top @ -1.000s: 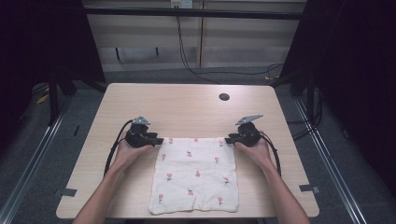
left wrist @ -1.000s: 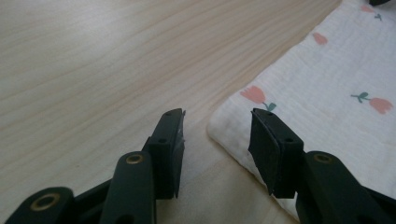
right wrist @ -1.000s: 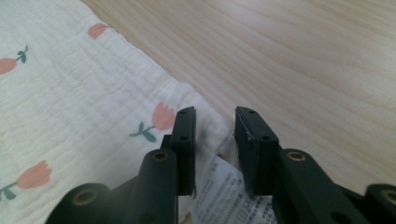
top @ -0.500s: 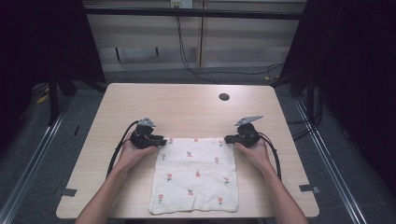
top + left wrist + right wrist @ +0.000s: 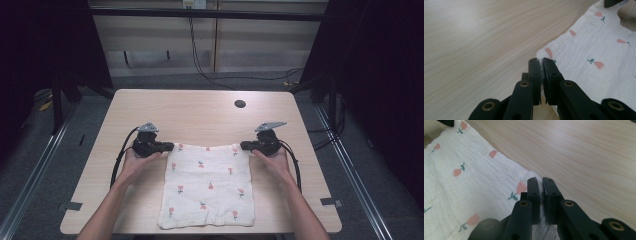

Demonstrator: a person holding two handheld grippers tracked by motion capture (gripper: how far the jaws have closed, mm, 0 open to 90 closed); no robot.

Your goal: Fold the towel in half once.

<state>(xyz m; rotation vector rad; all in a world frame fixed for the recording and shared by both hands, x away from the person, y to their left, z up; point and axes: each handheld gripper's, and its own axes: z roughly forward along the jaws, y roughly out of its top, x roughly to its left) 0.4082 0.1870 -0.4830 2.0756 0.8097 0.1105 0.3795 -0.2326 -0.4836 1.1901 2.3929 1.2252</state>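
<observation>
The pale wooden table (image 5: 200, 112) carries a white cloth (image 5: 209, 187) printed with small pink tulips, spread flat on the half nearest the person, its near edge reaching almost to the table's front edge and its far edge sagging slightly between the two grippers. A small dark round hole (image 5: 240, 104) sits in the tabletop beyond the cloth, well apart from it. Both forearms come in from the bottom of the high view and angle outward, each hand lying low on the table at one far corner of the cloth. The left gripper (image 5: 167, 146) points inward toward the cloth's far left corner; its jaws have just been closing and now stand almost together, and in the left gripper view (image 5: 541, 61) a thin edge of the white fabric is pinched between them. The right gripper (image 5: 245, 146) points inward at the far right corner; its jaws have likewise just closed to a narrow slit, and in the right gripper view (image 5: 541, 180) the cloth's corner is clamped between the pads. A black cable (image 5: 121, 155) loops back from the left gripper along the wrist.
</observation>
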